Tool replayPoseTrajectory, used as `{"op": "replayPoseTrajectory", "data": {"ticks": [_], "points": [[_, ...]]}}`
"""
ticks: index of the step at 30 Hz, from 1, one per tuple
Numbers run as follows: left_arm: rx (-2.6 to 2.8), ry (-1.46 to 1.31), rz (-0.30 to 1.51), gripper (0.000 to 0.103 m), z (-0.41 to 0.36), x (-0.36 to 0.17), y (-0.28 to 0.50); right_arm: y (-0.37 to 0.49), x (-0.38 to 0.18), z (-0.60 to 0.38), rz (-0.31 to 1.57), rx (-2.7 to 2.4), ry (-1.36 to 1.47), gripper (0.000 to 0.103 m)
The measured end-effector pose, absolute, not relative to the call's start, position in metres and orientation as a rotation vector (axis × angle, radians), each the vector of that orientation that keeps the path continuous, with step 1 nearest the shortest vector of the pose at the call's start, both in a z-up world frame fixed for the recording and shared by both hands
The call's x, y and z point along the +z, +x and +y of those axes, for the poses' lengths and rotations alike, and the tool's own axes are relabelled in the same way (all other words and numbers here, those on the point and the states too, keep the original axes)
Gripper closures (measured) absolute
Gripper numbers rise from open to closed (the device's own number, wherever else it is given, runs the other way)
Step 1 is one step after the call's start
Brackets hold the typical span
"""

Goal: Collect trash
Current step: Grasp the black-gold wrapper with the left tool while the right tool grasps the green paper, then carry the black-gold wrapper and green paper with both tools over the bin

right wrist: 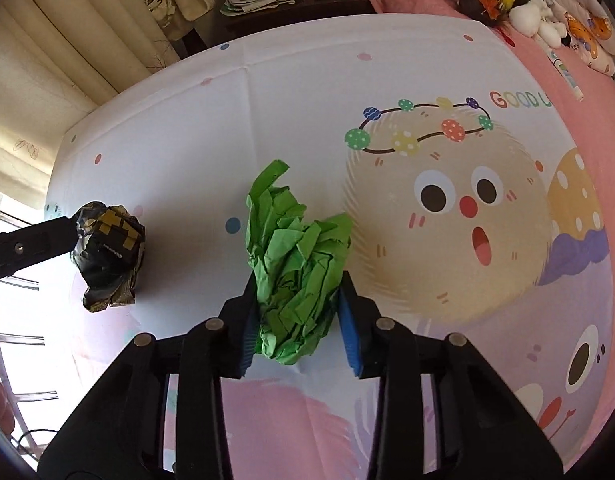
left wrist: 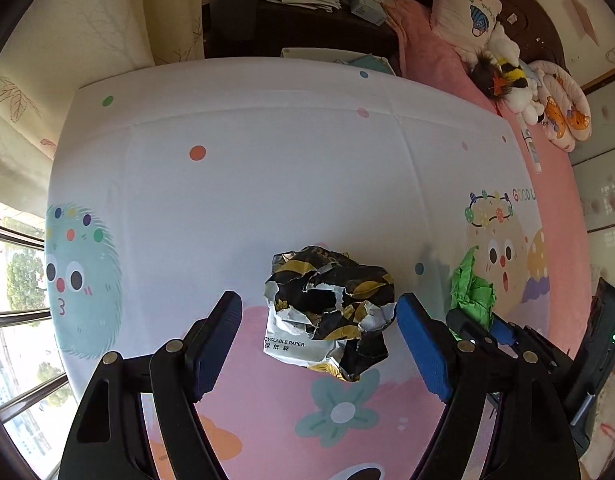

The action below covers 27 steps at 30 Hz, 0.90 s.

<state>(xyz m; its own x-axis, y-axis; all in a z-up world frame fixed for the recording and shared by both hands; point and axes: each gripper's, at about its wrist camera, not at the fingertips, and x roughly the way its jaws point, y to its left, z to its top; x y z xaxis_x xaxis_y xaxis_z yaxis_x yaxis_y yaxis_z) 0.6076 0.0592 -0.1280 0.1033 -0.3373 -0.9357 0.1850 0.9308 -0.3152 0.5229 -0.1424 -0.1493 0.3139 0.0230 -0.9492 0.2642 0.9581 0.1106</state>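
your right gripper (right wrist: 297, 312) pinched the crumpled green paper (right wrist: 297, 256) between its blue pads. your left gripper (left wrist: 319, 336) stood spread around the torn black-and-gold paper bag (left wrist: 327, 312), pads apart from it. both wads lay on the cartoon tablecloth (left wrist: 267, 160), whose far half lay bare up to its edge.

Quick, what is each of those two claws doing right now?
Left gripper: open around the crumpled black-and-gold paper bag.
Right gripper: closed on the crumpled green paper wad.
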Motion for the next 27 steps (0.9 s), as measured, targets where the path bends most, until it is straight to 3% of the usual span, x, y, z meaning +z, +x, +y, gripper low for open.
{"op": "replayPoseTrajectory", "data": {"ticks": [7, 8, 12, 14, 27], "points": [[-0.435, -0.148, 1.458, 0.022, 0.032, -0.151, 0.608, 0.512, -0.147, -0.148, 1.246, -0.149, 0.297, 0.072], [-0.427, -0.129, 1.459, 0.024, 0.027, -0.154, 0.607, 0.508, -0.146, -0.149, 1.244, -0.149, 0.305, 0.072], [-0.404, -0.082, 1.421, 0.049, 0.012, -0.156, 0.597, 0.494, -0.140, -0.152, 1.233, -0.151, 0.323, 0.072], [-0.395, -0.087, 1.401, 0.051, 0.009, -0.152, 0.592, 0.489, -0.137, -0.154, 1.226, -0.153, 0.327, 0.072], [-0.369, 0.006, 1.256, 0.052, 0.016, -0.079, 0.467, 0.400, -0.101, -0.172, 1.178, -0.068, 0.365, 0.073]]}}
